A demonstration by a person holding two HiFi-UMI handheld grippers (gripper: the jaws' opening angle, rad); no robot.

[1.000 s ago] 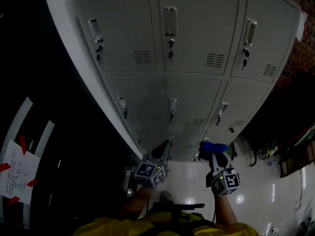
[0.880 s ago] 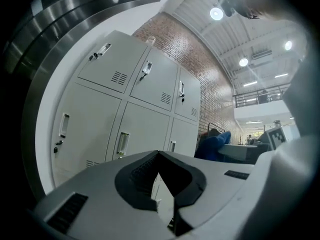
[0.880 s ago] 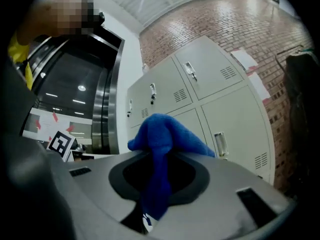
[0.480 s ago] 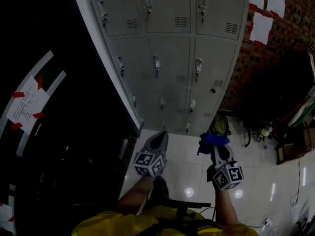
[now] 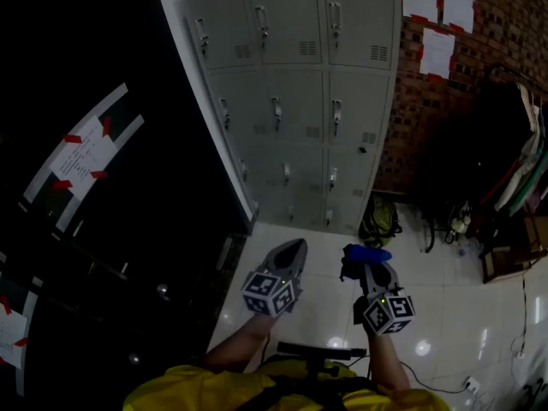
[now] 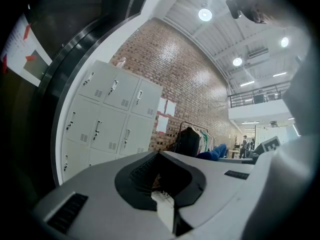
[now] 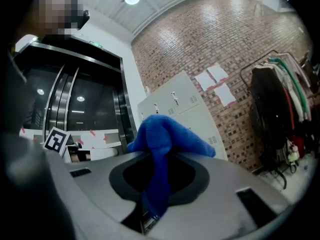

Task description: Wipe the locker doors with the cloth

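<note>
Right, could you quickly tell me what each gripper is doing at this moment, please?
Left gripper: shut, nothing in it.
Right gripper: shut on the blue cloth.

A locker area in a large hall is indicated — grey metal lockers (image 5: 295,101) are set against a brick wall (image 5: 505,24), with a clothes rack (image 5: 524,165) nearby on a glossy tiled floor (image 5: 445,306).

Brick wall (image 5: 505,32): upper right of the head view, red-brown.
Paper sheets (image 5: 437,52): three white sheets stuck on the brick, top right.
Clothes rack (image 5: 531,157): right edge, hung with garments.
Bag (image 5: 378,222): on the floor at the wall's foot, centre right.
Floor (image 5: 454,298): glossy white tiles, lower right.
Taped notice (image 5: 81,157): white paper with red tape corners, on the dark panel at left.
</note>
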